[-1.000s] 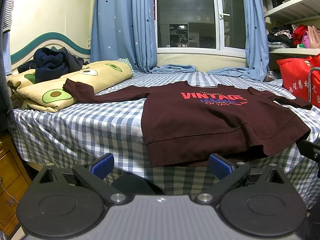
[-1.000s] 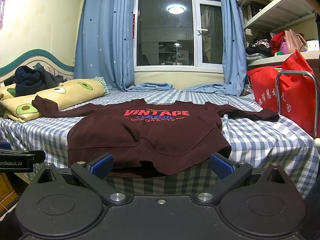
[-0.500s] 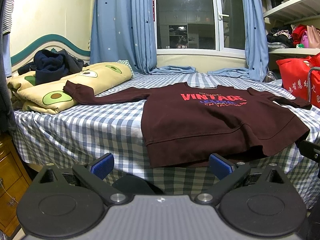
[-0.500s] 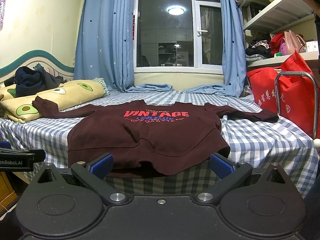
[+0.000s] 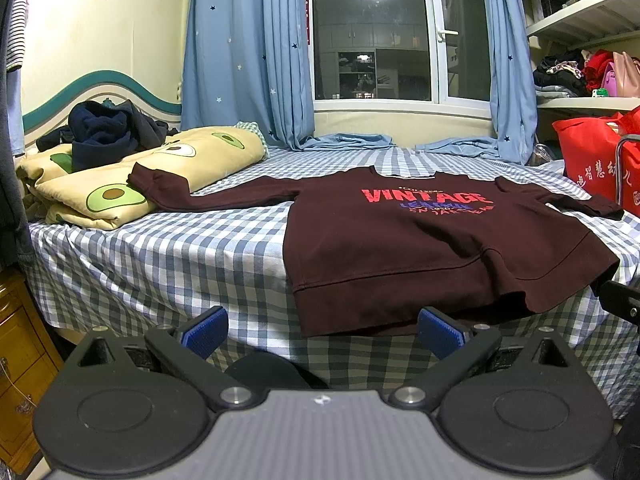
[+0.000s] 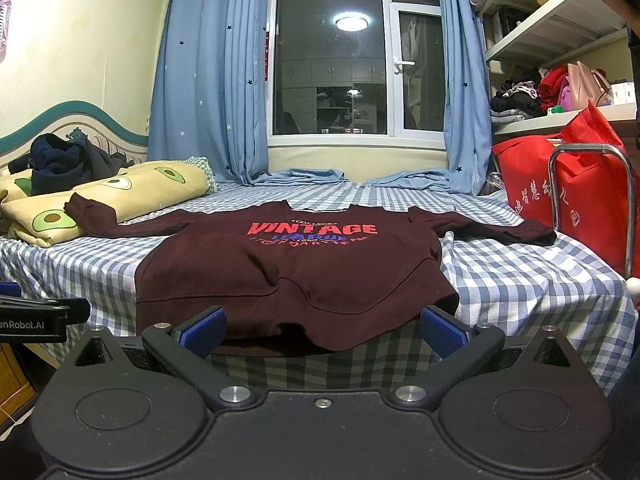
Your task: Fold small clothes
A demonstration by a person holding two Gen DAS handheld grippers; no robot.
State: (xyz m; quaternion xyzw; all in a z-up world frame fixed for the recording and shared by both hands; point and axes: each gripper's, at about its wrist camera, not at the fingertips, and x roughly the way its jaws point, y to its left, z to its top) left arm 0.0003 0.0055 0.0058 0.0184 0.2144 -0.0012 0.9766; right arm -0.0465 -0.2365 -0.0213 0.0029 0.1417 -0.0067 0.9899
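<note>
The maroon VINTAGE sweatshirt [image 5: 420, 248] is laid flat, print up, on the checked bed [image 5: 160, 256], sleeves spread, hem overhanging the near edge, presumably for easy pinching. Both the left claw [image 5: 322, 326] and right claw [image 6: 322, 326] are held wide apart, empty, short of the hem. The chrome rail [image 6: 592, 156] right of the sweatshirt is shown fully only in the right view; the wooden drawers [image 5: 16, 344] only clearly in the left.

the left black two-finger gripper with blue ribbed pads [image 5: 322, 330] is held low and level, its jaws spread wide with nothing between them. the right black two-finger gripper with blue ribbed pads [image 6: 322, 330] sits at the same height, equally wide apart and empty. each shows at the edge of the other's view.
</note>
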